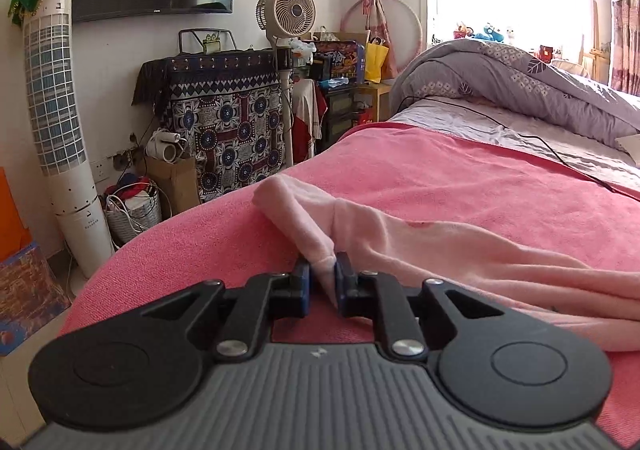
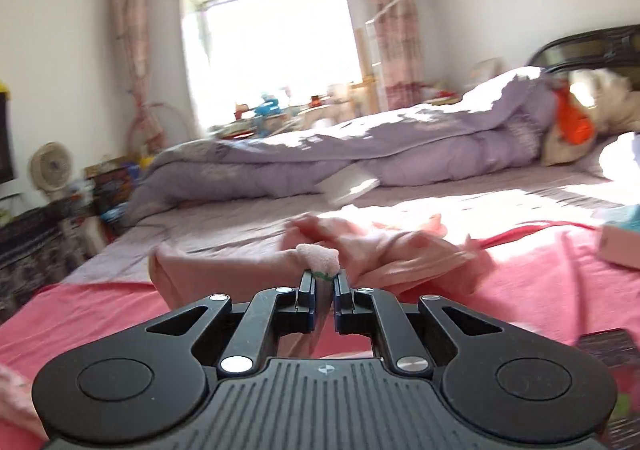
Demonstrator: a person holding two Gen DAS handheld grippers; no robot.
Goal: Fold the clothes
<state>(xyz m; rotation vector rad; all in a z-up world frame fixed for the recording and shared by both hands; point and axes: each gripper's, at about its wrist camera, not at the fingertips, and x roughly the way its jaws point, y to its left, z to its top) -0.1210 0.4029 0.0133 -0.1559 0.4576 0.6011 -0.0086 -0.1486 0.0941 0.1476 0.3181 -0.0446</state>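
Garment: pale pink garment [image 1: 420, 246] lies rumpled on the pink blanket [image 1: 460, 173] covering the bed.
Left gripper [image 1: 322, 274]: fingers clenched on a fold of the garment near the blanket's rounded left edge.
Right gripper [image 2: 323, 277]: fingers pinched on a bunched pink edge with a green mark.
Open room: bare blanket beyond the garment, up to the grey quilt [image 1: 520, 85].
Left view only: tower fan [image 1: 60, 121], patterned cloth-covered cabinet [image 1: 228, 117].
Right view only: headboard [image 2: 588, 43], blurred.
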